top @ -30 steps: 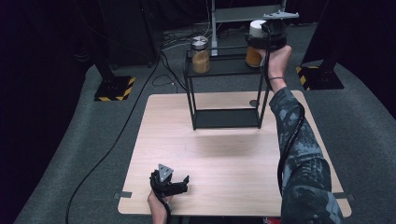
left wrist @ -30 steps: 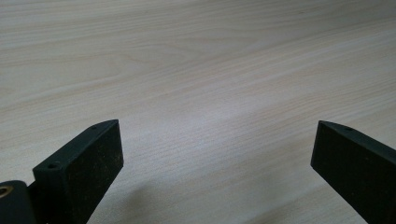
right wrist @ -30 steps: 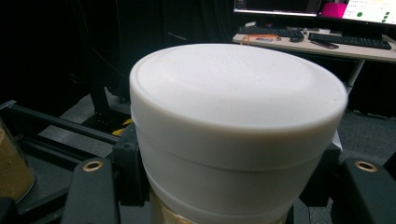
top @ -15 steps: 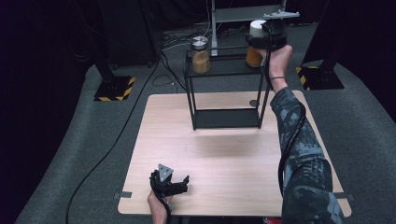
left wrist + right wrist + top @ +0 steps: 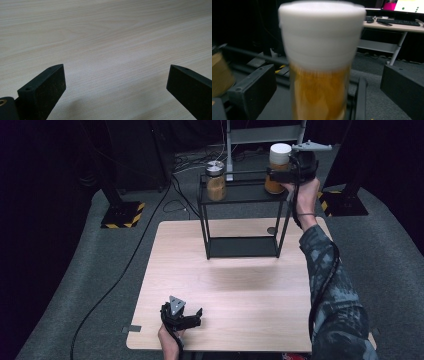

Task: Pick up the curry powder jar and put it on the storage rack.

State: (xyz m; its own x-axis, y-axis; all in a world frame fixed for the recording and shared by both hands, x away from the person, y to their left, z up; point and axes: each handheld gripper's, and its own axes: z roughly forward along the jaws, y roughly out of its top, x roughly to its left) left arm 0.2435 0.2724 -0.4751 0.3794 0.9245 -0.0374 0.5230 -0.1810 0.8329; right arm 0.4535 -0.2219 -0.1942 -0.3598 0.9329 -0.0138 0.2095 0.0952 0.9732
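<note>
Spreading right tongs (image 5: 286, 172) wide just now, w/ white-lidded jar (image 5: 279, 157) standing between jaws; shifting that hand slightly vs. earlier frame, while leaving jar where it stood on rack.

Starting nearest: resting left tongs (image 5: 196, 316) at near edge of table (image 5: 235, 285), released, gripping nothing. Moving farther: passing bare wood mid-table, then reaching black wire rack (image 5: 204, 230) at far side. Seeing metal-lidded jar (image 5: 216, 182) on left end of rack top, white-lidded jar on right end, upright, right tongs flanking it but apparently not pressing.

Judging progress: looking like placement is done, both jars sitting up top, grip let go. Remaining, prob.: backing right tongs away w/o clipping jar, which is standing near rack's right corner.

Comparing views: getting jar positions on rack and both hands from high view. Getting, from right gripper view, clear gaps between each pad and jar, amber contents, blur, plus a desk w/ keyboard beyond. Getting, from left gripper view, plain wood grain between open jaws.
</note>
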